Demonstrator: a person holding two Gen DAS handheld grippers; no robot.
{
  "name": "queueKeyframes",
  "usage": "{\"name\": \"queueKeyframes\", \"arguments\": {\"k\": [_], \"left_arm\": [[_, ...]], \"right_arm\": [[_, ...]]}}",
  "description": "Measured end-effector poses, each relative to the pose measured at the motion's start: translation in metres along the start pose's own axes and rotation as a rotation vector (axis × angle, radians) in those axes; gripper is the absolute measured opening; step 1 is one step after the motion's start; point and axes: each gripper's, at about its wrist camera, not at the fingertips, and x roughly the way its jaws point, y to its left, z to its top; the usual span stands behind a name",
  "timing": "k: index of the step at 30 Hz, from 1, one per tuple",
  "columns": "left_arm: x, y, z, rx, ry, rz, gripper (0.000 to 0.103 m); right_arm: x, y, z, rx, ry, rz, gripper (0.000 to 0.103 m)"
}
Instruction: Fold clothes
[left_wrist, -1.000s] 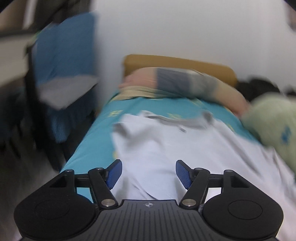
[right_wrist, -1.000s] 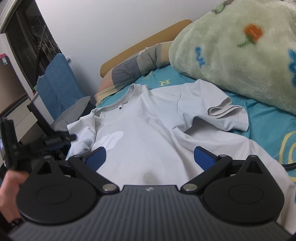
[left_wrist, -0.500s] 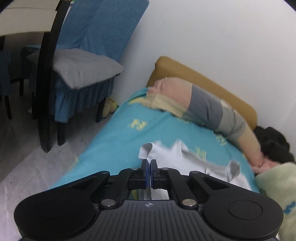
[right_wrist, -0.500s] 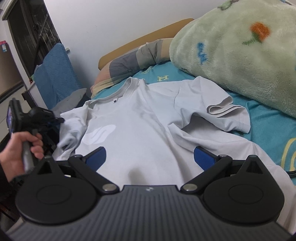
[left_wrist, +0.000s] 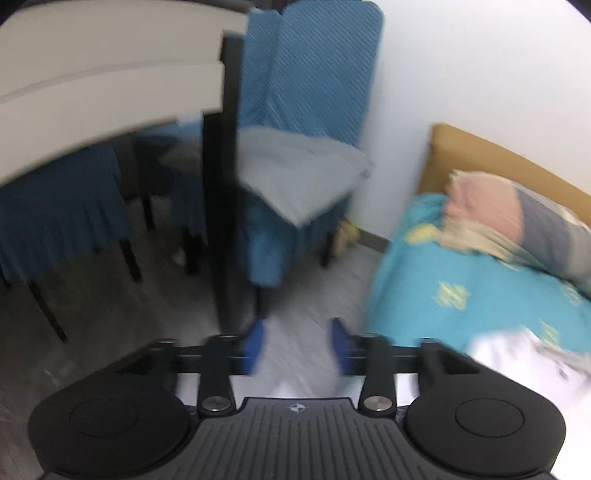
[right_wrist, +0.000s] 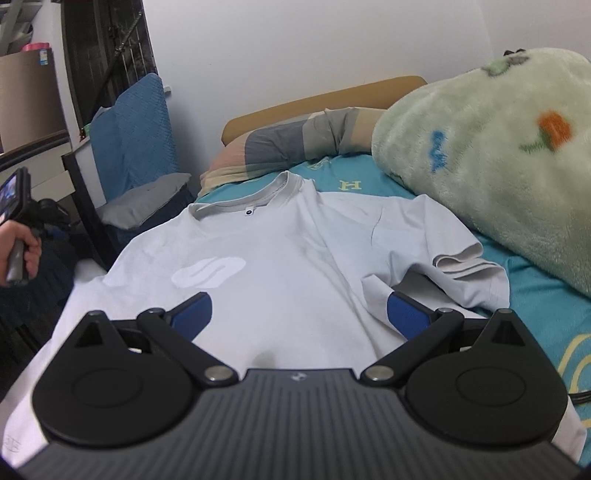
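White T-shirt is spread flat, front up, on the bed. Its long axis runs 12 to 6 in the right wrist view, collar at 12, hem under the camera. Right sleeve is rumpled at 2, beside the green blanket.

Right gripper hovers over the chest, jaws wide apart, nothing held; judged the nearer one.

Left gripper points at the floor off the bed edge, jaws apart and empty; shirt seen only at 4.
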Motion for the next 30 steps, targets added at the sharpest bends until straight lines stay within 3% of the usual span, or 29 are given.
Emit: {"name": "queueKeyframes", "arguments": {"k": [4,6,10,13,17,22,28,30], "left_arm": [[-0.064,-0.022,-0.040,0.000,0.035,-0.110,0.069],[-0.113,-0.043,-0.061,0.004,0.032,-0.154,0.082],[-0.202,-0.091,-0.100,0.072,0.048,-0.199,0.083],[-0.259,-0.124,-0.125,0.089,0.039,-0.233,0.090],[-0.312,-0.155,-0.169,0.113,-0.008,-0.301,0.094],[-0.318,-0.169,-0.205,0.097,0.071,-0.347,0.094],[-0.284,-0.159,-0.209,0.108,0.075,-0.351,0.094],[-0.274,-0.158,-0.207,0.087,0.084,-0.372,0.094]], "right_arm": [[-0.003,0.001,0.003,0.000,-0.017,0.009,0.103],[-0.007,0.001,0.004,0.003,-0.029,0.016,0.103],[-0.020,-0.001,0.009,0.021,-0.045,0.032,0.103],[-0.031,-0.008,0.014,0.054,-0.059,0.032,0.103],[-0.047,-0.027,0.025,0.142,-0.066,0.028,0.103],[-0.051,-0.063,0.044,0.215,-0.091,-0.043,0.103],[0.014,-0.108,0.057,0.097,0.027,-0.134,0.098],[0.039,-0.124,0.055,0.062,0.068,-0.157,0.088]]}}
